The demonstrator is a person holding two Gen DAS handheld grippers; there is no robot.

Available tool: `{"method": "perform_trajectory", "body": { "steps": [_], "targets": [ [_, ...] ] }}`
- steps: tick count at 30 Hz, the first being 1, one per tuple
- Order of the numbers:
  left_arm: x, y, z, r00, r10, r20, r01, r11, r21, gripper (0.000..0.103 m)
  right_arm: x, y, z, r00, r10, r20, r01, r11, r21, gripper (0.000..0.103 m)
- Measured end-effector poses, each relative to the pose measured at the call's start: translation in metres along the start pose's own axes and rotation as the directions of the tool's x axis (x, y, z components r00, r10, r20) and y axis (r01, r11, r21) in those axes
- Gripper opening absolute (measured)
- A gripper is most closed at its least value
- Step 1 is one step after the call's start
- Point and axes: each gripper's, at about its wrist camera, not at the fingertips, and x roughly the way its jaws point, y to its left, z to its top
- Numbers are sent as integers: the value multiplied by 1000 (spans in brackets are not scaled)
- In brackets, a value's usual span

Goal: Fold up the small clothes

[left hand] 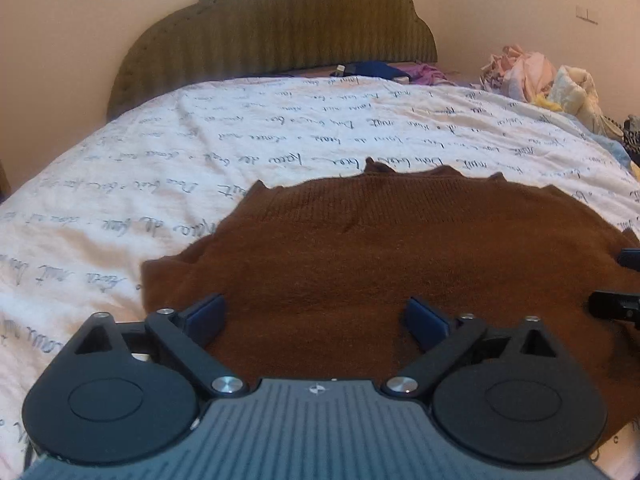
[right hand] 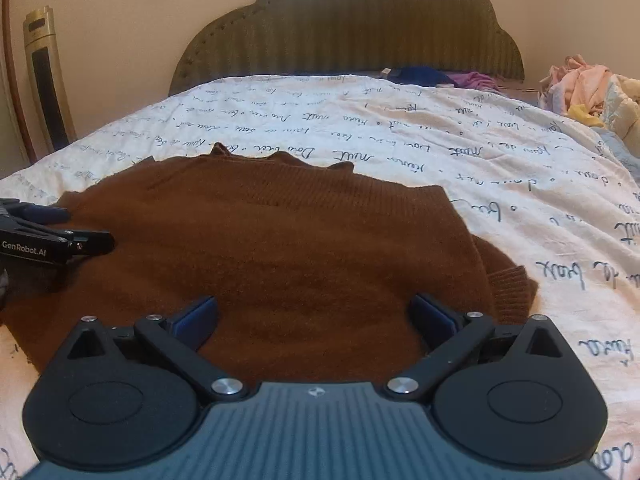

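The wide bed with the white script-printed cover is serving as the folding place, offering plenty of bare cover to the left, right and toward the headboard. The brown knitted sweater is lying spread flat across its near middle, seemingly laid out for folding, its ribbed cuff poking out at the right edge. Both tools are hovering over the near hem: the left tool and the right tool are each standing with fingers spread apart, gripping nothing.
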Motion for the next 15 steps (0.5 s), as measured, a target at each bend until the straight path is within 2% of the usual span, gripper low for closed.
{"method": "perform_trajectory", "body": {
  "steps": [2, 3, 5, 7, 9, 11, 13, 15],
  "targets": [
    [-25, 15, -5, 999, 10, 49, -8, 999, -44, 93, -25, -9, 0, 999, -28, 18, 27, 998, 60, 103],
    [-40, 26, -11, 998, -3, 71, 9, 996, -88, 95, -41, -19, -3, 999, -8, 31, 4, 994, 112, 103],
    [-61, 53, -26, 996, -45, 72, 61, 968, -242, 96, -71, -43, -16, 998, 29, 57, -43, 968, 248, 103],
    [-74, 77, -47, 995, -91, 42, 101, 909, -404, 94, -98, -69, -35, 998, 22, 63, -46, 912, 408, 103],
    [-83, 92, -66, 994, -108, 11, 96, 831, -547, 91, -118, -88, -58, 998, 20, 64, -53, 829, 557, 103],
    [-92, 95, -79, 991, -127, 38, 122, 767, -630, 91, -123, -95, -76, 997, 72, 34, -77, 759, 646, 103],
    [-88, 91, -76, 979, -201, 40, 178, 738, -651, 93, -114, -89, -79, 991, 135, 11, -109, 746, 656, 103],
    [-77, 85, -71, 954, -298, 43, 246, 690, -681, 95, -104, -82, -76, 987, 159, 25, -138, 753, 643, 103]
  ]
}}
